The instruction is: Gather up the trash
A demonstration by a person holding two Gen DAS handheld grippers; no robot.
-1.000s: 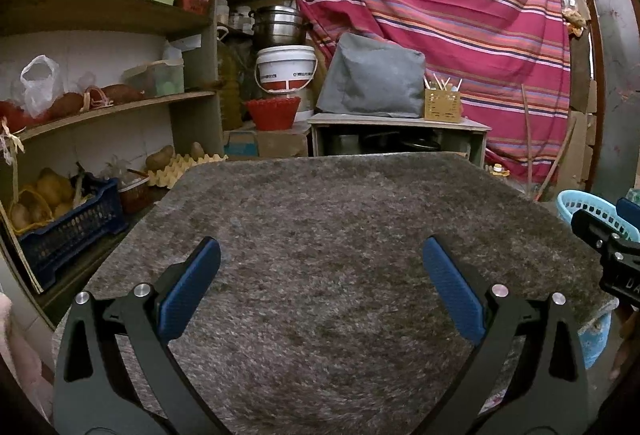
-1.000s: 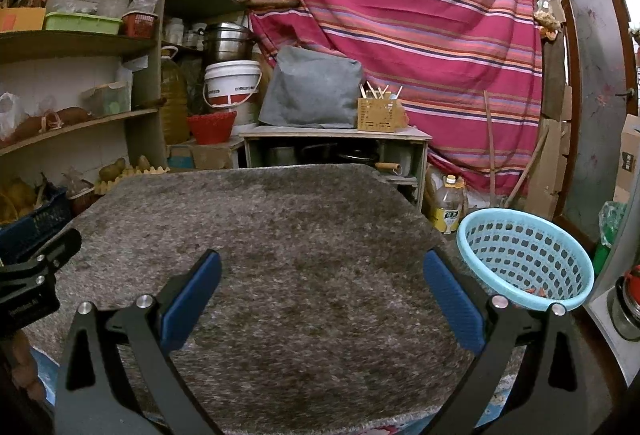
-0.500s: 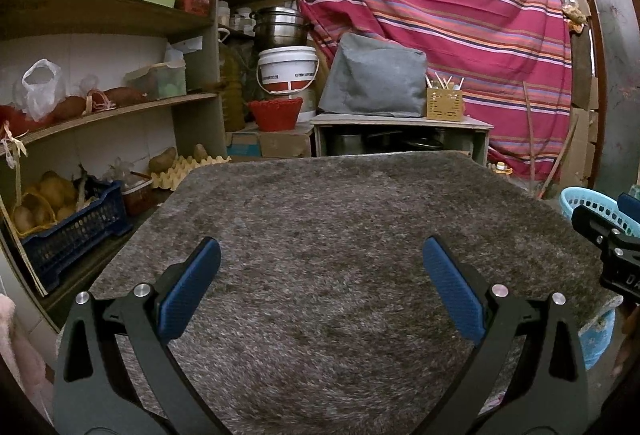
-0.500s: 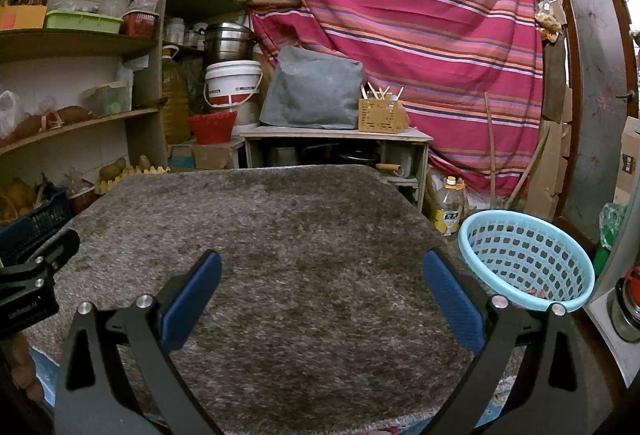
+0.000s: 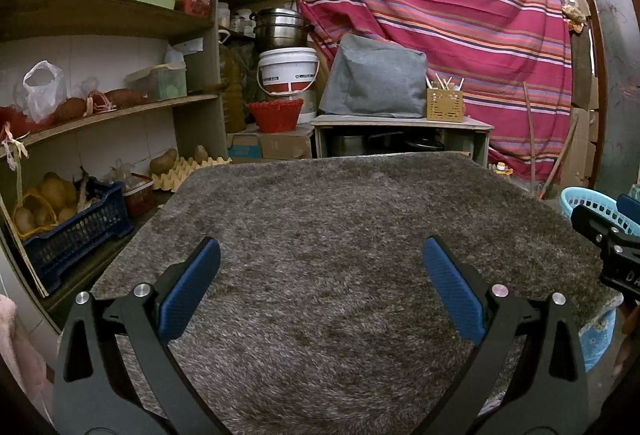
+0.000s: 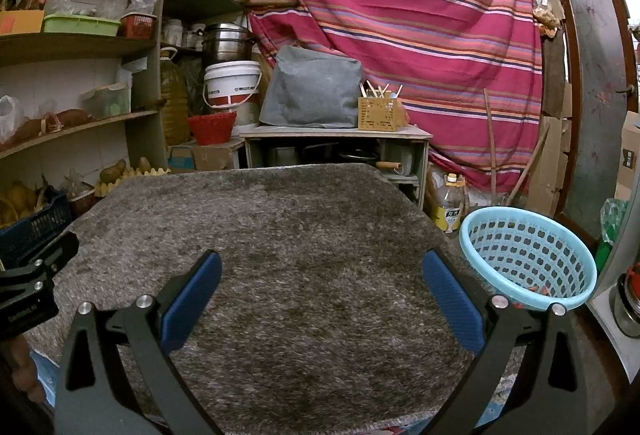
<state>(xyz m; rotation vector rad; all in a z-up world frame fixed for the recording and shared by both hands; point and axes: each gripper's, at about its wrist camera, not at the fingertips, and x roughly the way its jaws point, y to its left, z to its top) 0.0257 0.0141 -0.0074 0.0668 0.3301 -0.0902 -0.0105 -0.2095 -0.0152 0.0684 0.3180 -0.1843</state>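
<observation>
Basket [image 6: 528, 259] sits just right of right gripper [image 6: 320, 287].

- In the left wrist view, the far edge of the grey shaggy mat covering the table [image 5: 320, 235] sits a little lower than a second ago, so the view has tipped or drawn back slightly.
- The light blue perforated plastic basket [image 5: 588, 201] shows a touch higher at the right edge of that view.
- In the right wrist view the same basket [image 6: 528, 255] sits slightly further left and lower, a little nearer the right gripper [image 6: 320, 283].
- The left gripper [image 6: 36, 283] at that view's left edge has shifted only marginally.
</observation>
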